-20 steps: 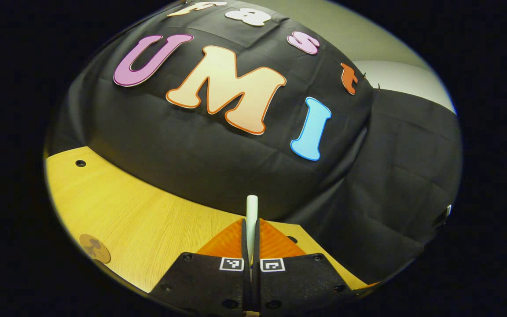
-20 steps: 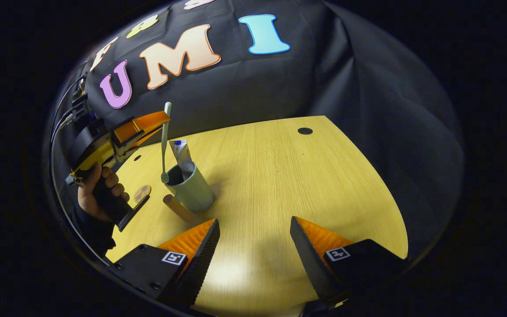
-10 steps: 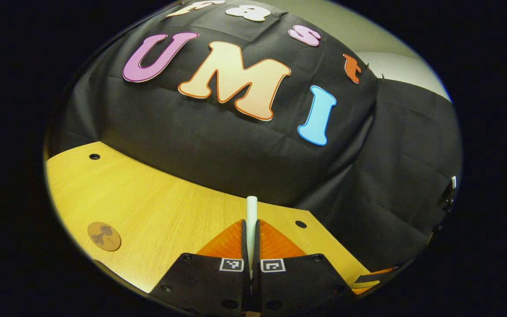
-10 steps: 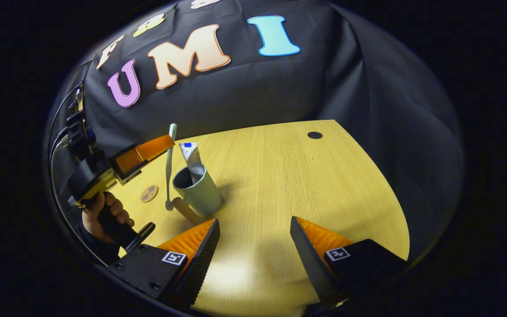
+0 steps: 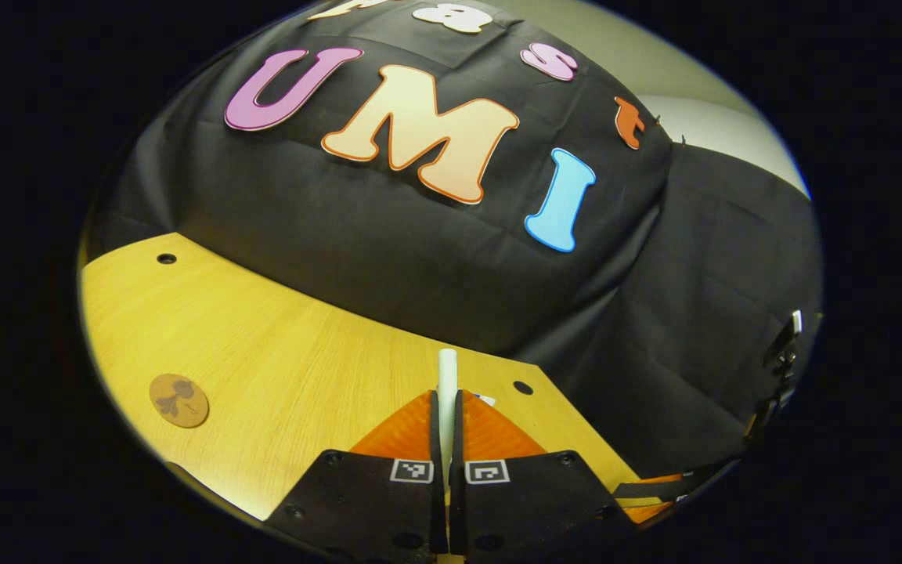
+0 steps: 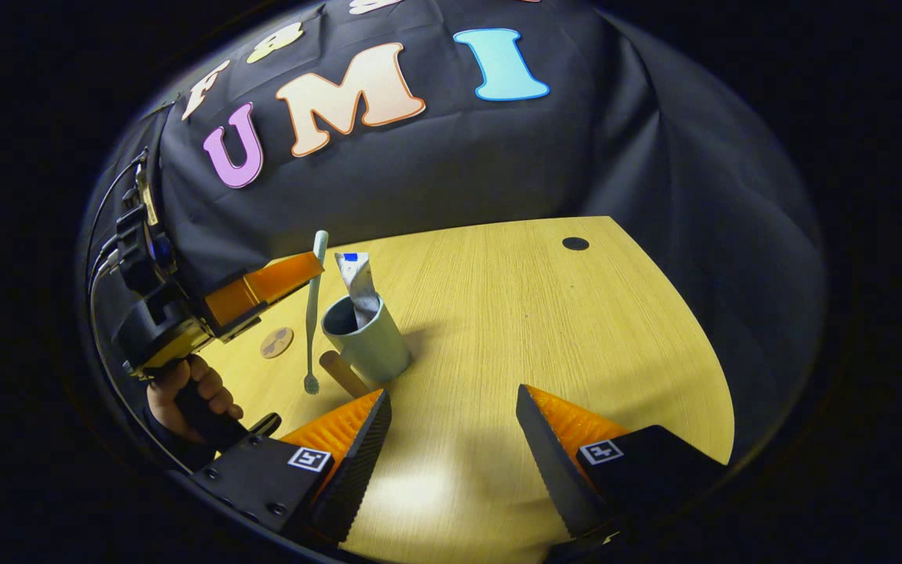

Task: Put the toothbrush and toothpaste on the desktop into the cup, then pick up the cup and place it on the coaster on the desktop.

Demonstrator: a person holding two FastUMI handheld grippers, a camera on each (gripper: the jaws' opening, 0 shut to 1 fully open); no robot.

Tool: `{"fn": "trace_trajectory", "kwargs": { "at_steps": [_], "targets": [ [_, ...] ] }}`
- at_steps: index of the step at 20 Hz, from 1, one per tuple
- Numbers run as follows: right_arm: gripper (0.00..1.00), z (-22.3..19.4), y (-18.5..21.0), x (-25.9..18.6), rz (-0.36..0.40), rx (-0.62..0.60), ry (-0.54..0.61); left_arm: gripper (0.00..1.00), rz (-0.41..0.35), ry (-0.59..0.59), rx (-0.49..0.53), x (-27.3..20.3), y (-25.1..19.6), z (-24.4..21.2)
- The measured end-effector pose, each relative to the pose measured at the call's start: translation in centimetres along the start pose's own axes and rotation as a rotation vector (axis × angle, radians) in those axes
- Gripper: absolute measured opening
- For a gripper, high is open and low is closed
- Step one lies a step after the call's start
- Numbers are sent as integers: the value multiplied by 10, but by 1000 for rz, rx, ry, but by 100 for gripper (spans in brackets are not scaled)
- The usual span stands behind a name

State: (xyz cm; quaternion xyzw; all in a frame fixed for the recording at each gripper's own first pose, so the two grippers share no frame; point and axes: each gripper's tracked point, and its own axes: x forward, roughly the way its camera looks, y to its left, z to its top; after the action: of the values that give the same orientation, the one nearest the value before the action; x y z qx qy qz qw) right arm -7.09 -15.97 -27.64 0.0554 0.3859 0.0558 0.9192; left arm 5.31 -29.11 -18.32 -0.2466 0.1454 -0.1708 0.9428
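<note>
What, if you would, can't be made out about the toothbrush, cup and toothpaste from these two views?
- Toothbrush, left gripper view: the closed fingers hide all but its end.
- Toothpaste, right gripper view: its lower part is hidden inside the cup.
- Coaster, right gripper view: its print is too small to read.
- Left gripper, right gripper view: its grip point is too small to judge.

Coaster (image 5: pixel 178 400) motif too small
</note>
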Motion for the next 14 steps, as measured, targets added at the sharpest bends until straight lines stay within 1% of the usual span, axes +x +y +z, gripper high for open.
{"fn": "trace_trajectory", "kwargs": {
  "at_steps": [1,2,3,4,8,9,10,11,12,13,14],
  "targets": [
    [95,1,0,0,0,-1,0,0,0,-6,-9,1,1,3],
    [99,0,0,-1,1,1,0,0,2,1,-20,0,2,2],
    [95,1,0,-1,0,0,-1,0,9,5,-24,-1,4,0],
    [99,1,0,0,1,-1,-3,0,15,10,-28,-2,7,-1],
    [99,-1,1,-1,3,-9,-3,0,25,17,-46,-6,10,1],
    [95,0,2,0,4,-8,-4,0,24,6,-44,-6,10,6],
    [99,0,2,0,5,-6,-3,0,18,-16,-45,-5,7,16],
    [99,0,3,0,5,-7,-4,0,11,-34,-47,-3,5,23],
    [95,0,2,-1,3,-7,-6,0,5,-55,-49,0,3,32],
    [99,0,2,-2,2,-9,-5,0,3,-81,-50,3,3,40],
    [95,-1,2,-2,-1,-13,-3,0,-5,-102,-52,6,4,46]
  ]
}}
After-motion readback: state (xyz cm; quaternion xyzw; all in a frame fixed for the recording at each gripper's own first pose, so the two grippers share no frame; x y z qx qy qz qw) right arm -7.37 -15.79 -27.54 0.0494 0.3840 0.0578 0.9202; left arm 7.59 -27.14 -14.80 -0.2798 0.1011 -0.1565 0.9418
